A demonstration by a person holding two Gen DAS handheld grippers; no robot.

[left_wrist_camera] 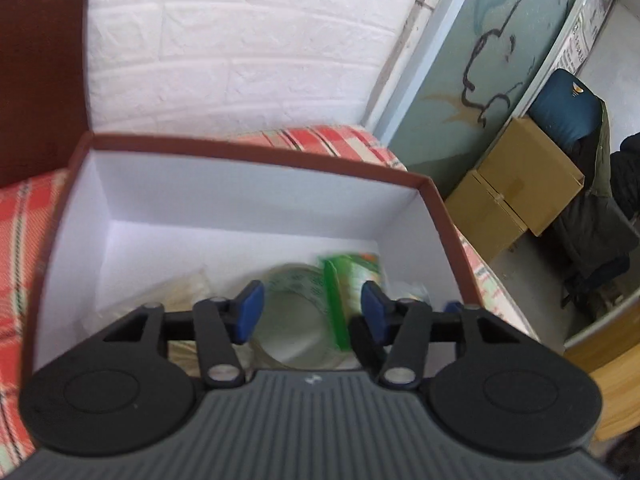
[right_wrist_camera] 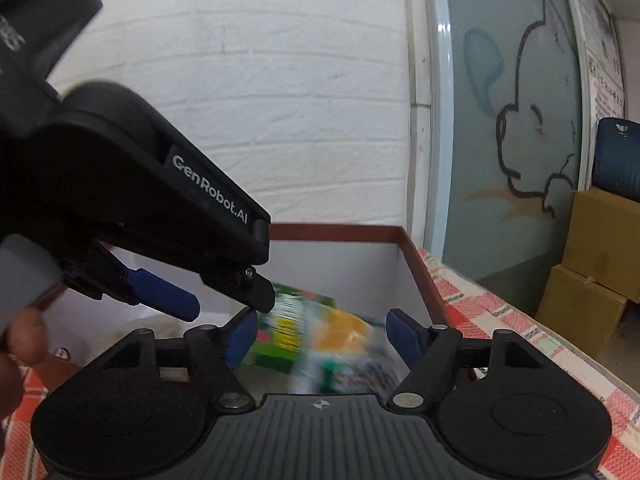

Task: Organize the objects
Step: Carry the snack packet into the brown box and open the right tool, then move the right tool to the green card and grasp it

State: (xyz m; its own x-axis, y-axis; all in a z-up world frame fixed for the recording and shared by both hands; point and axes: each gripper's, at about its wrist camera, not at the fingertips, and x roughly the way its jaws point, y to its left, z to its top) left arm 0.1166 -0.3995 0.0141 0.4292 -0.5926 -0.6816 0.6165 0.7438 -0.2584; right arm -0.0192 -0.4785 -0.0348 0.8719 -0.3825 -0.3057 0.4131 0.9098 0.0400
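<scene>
1. Box (left_wrist_camera: 256, 200), brown rim and white inside, sits open on the red plaid cloth (left_wrist_camera: 24, 248); both grippers hover over it.
2. Hard to read: right-wrist view is motion-blurred over the contents, so the green and yellow packet (right_wrist_camera: 308, 332) shows print but no legible text. Near part of the box floor is hidden behind both gripper bodies.
3. Contents, left-wrist view: clear tape roll (left_wrist_camera: 296, 320) at near centre, green packet (left_wrist_camera: 348, 280) touching its right side, pale crumpled plastic bag (left_wrist_camera: 180, 292) to the left. Something small at near right, can't tell what.
4. Left gripper (left_wrist_camera: 312, 312): fingers spread apart, straddling the tape roll and the packet edge, no visible contact.
5. Right gripper (right_wrist_camera: 320, 332): fingers spread apart above the packet, holding nothing.
6. Left gripper seen from the right wrist carries "GenRobot.AI" in white.
7. Brown lid (left_wrist_camera: 40, 68) stands at far left, cut off by the frame. Cardboard boxes (left_wrist_camera: 516, 188) stacked on the floor at right.
</scene>
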